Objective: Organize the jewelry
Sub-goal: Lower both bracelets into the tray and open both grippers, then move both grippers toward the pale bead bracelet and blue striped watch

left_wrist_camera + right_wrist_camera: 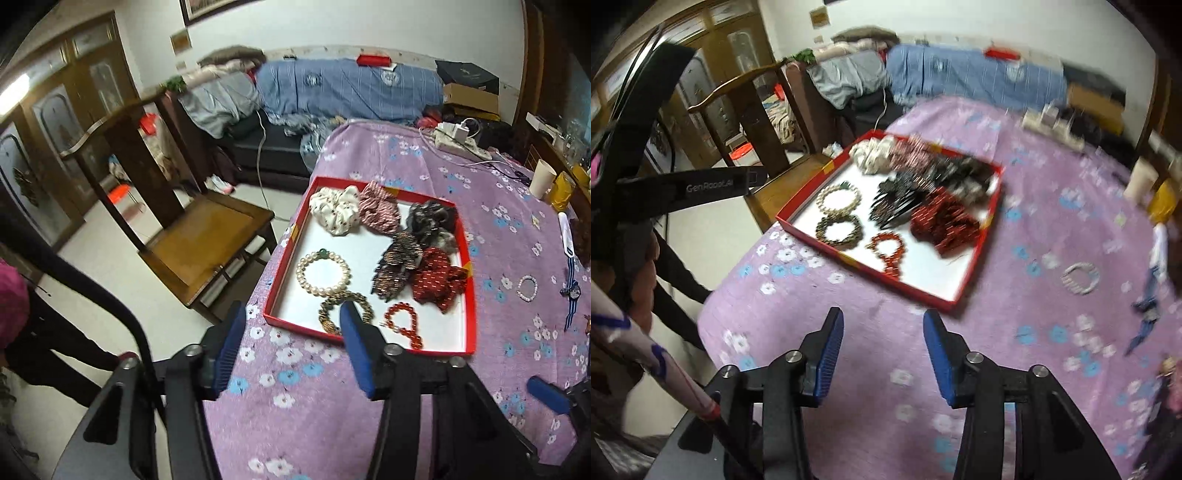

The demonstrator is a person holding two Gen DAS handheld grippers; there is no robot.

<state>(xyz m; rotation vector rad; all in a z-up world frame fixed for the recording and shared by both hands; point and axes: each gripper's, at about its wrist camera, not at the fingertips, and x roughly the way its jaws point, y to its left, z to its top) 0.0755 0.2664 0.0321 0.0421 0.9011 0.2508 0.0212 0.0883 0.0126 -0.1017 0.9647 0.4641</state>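
Note:
A red tray [286,243] [988,236] with a white floor lies on the purple flowered cloth. It holds a pearl bracelet [323,271] [837,198], a gold-brown bracelet [345,312] [839,230], a red bead bracelet [402,325] [888,253] and several scrunchies [380,212] along its far side. A small white bead bracelet [527,288] [1079,277] and a blue striped watch [571,291] [1148,306] lie on the cloth right of the tray. My left gripper [291,345] is open and empty at the tray's near left corner. My right gripper [882,354] is open and empty over the cloth, short of the tray.
A wooden chair [207,240] stands left of the table. A paper cup [542,178], a yellow packet [561,190] and a power strip [461,142] sit at the far right. A sofa with bedding [347,86] is behind. The right view is motion-blurred.

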